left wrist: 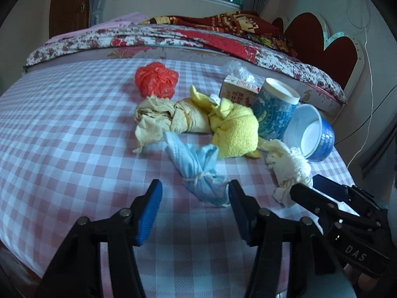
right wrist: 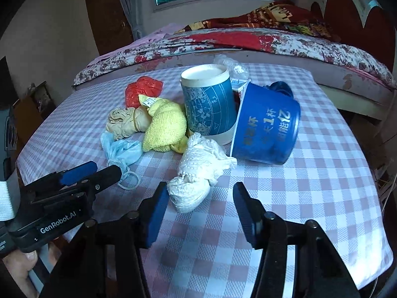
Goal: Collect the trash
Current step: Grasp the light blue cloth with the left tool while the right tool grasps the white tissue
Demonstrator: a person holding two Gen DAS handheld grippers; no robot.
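Trash lies clustered on a desk (left wrist: 62, 129) covered with a pink-and-white checked cloth, in front of a bed (left wrist: 153, 37) with a floral quilt. The landmark is the tall blue patterned cup (left wrist: 274, 110), standing upright. Touching its left side lies a knotted yellow towel (left wrist: 233, 131); left of that, a beige rag bundle (left wrist: 163, 119) tied with a band. Behind the bundle, farther from the cup, sits a crumpled red plastic bag (left wrist: 156, 79). A small carton (left wrist: 238, 92) stands just behind the cup. A blue paper bowl (right wrist: 266, 124) lies tipped on its side against the cup's right. In front of the cup lie a crumpled blue face mask (left wrist: 198, 171) and a white knotted cloth (right wrist: 198, 176).

The left gripper (left wrist: 196, 193) has its jaws partly apart; the mask's near end lies between them, the right pad (left wrist: 238, 206) just beside it, and actual pressing cannot be told. The right gripper (right wrist: 198, 196) is likewise half-spread, its left pad (right wrist: 156, 211) at the white cloth's near end, the other pad clear of it.
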